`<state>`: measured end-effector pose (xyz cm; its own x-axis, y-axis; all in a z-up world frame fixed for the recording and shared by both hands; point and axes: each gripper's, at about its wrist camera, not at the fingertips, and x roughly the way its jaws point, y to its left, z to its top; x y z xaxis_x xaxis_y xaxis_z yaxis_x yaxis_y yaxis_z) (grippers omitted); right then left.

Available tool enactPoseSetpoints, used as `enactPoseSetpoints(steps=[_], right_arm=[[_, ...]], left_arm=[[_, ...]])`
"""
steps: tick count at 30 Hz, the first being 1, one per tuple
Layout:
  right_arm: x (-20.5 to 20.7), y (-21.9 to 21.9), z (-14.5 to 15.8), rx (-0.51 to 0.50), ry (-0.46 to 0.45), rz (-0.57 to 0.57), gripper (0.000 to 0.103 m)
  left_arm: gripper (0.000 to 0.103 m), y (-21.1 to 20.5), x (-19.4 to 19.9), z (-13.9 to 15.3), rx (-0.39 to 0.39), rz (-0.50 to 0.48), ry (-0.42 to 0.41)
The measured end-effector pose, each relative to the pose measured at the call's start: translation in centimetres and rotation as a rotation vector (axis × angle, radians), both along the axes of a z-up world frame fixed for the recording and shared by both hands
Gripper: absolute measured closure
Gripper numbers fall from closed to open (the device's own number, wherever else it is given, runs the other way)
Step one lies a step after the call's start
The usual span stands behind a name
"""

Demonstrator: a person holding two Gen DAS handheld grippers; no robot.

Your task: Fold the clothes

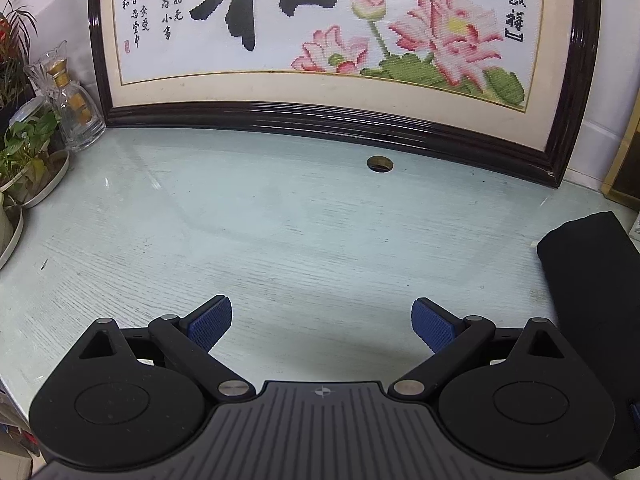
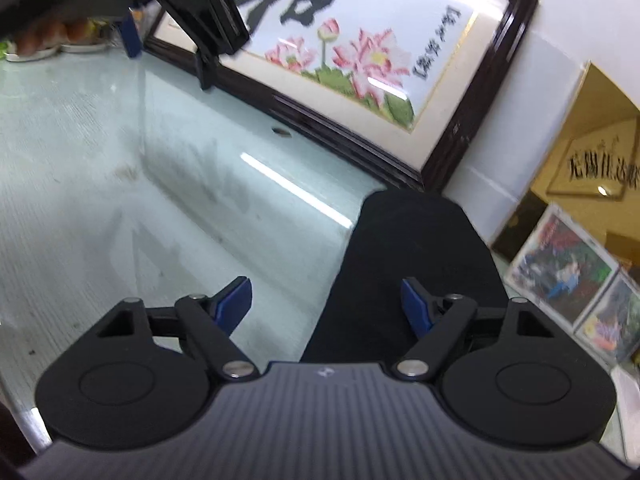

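Because the black garment (image 2: 416, 264) already lies as a compact folded bundle on the glass-topped table (image 1: 280, 232), neither tool has any hold on it. In the right wrist view it runs from the centre up toward 1 o'clock, its near end passing under and between the spread blue pads (image 2: 236, 300) of the right gripper (image 2: 326, 300), which hangs above the cloth with its jaws wide apart; whether a pad brushes the fabric I cannot tell. That pose suits either a release or a fresh reach for the near edge, judging by the gap.

From the left wrist view the same bundle sits at 3 o'clock, close to the table's right side. The left gripper (image 1: 322, 322) is over bare glass, jaws wide and empty, well apart from the cloth, probably kept clear so it does not disturb the fold. The right view is blurred.

Farther out, a framed embroidery (image 1: 320, 40) of lotus flowers leans against the wall at 12 o'clock. A glass bottle (image 1: 74, 100) and potted plants (image 1: 28, 148) stand at 9 to 10 o'clock, out of the working area.
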<state>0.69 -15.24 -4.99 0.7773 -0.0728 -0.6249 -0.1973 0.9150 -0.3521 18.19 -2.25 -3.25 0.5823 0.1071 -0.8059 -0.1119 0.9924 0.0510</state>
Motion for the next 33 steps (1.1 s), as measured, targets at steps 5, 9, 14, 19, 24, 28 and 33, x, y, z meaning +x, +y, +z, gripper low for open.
enactPoseSetpoints(steps=[5, 9, 14, 19, 24, 28, 33], right_arm=[[0.0, 0.5, -1.7, -0.092, 0.033, -0.06, 0.023], [0.0, 0.0, -1.9, -0.11, 0.038, -0.102, 0.052], [-0.3, -0.4, -1.9, -0.142, 0.041, -0.063, 0.078], [-1.0, -1.0, -1.4, -0.153, 0.039, 0.023, 0.085], [-2.3, -2.6, -1.1, -0.178, 0.041, 0.101, 0.085], [-3.4, -4.2, -0.8, -0.201, 0.039, 0.16, 0.086], [-4.6, -6.4, -0.7, -0.233, 0.047, 0.212, 0.086]], left_arm=[[0.004, 0.3, 0.4, 0.0, -0.007, -0.019, 0.0], [0.004, 0.2, 0.8, 0.2, -0.021, -0.031, -0.001], [0.004, -0.3, 1.3, 0.3, -0.042, -0.047, 0.002], [0.004, -1.0, 1.6, 0.7, -0.055, -0.063, 0.003], [0.004, -1.5, 1.6, 1.1, -0.063, -0.063, 0.001], [0.004, -2.3, 1.6, 1.1, -0.073, -0.072, 0.01], [0.004, -4.0, 1.5, 1.4, -0.066, -0.095, 0.005]])
